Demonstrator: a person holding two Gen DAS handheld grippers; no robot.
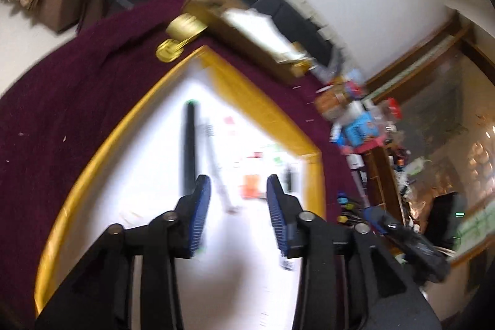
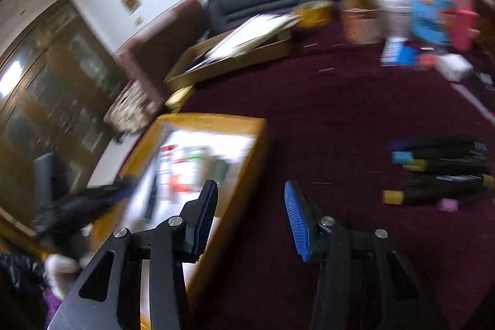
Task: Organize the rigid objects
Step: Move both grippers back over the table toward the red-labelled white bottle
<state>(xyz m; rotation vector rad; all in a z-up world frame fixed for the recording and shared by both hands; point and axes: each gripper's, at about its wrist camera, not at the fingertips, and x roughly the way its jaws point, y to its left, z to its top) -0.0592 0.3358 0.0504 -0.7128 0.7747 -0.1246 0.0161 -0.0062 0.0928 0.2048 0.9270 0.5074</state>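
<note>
The black markers (image 2: 445, 172) with coloured caps lie in a row on the maroon cloth (image 2: 340, 113), well apart from the yellow-rimmed box (image 1: 269, 113). Inside that box, on its white floor, a long black marker (image 1: 189, 144) and a pale stick-like item beside it already rest; further contents are too washed out to name.

The left gripper (image 1: 238, 218) hangs over the box interior, jaws apart, nothing between them. The right gripper (image 2: 250, 218) stands over the cloth just beside the box edge, jaws likewise apart and empty.

Recommended procedure for the next pick:
- Swing the right gripper toward the marker row.
- Align the pads across one barrel, not along it.
- Take the nearest marker only, to avoid scattering its neighbours.
</note>
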